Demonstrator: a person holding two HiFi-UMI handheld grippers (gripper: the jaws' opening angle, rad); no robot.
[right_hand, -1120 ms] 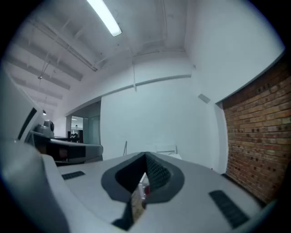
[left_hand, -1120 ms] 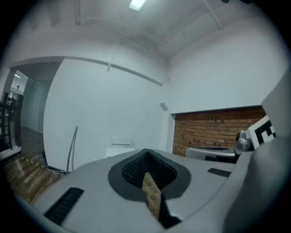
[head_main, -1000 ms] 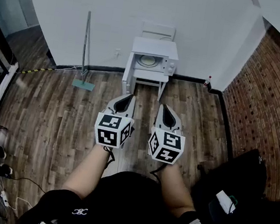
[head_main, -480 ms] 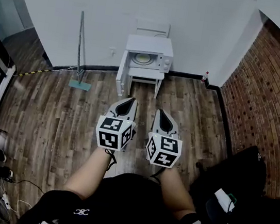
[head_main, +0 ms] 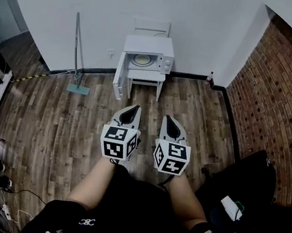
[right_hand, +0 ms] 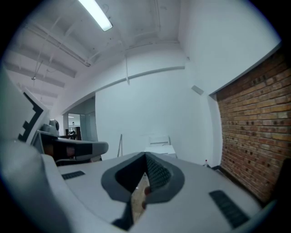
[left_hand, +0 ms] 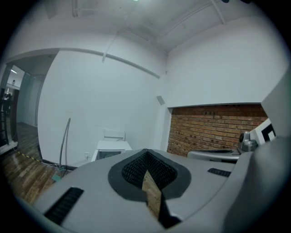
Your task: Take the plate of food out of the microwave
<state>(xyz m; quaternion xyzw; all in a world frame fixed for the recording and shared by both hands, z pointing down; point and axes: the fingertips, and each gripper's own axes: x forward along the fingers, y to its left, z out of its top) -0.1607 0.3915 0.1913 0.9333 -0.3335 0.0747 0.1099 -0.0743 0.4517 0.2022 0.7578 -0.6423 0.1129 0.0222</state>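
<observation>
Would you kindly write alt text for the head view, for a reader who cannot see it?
A person holds the left tongs and right tongs, both shut and empty, side by side toward a white microwave across the wood floor; its door hangs open, a plate inside. A mop leans left of it; brick wall at right.

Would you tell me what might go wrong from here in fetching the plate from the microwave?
Both the left claw and right claw are shut; unless they open, they may shove the plate deeper. The microwave has its open door jutting out at left, where the left claw could knock it. The small table underneath might wobble.
</observation>
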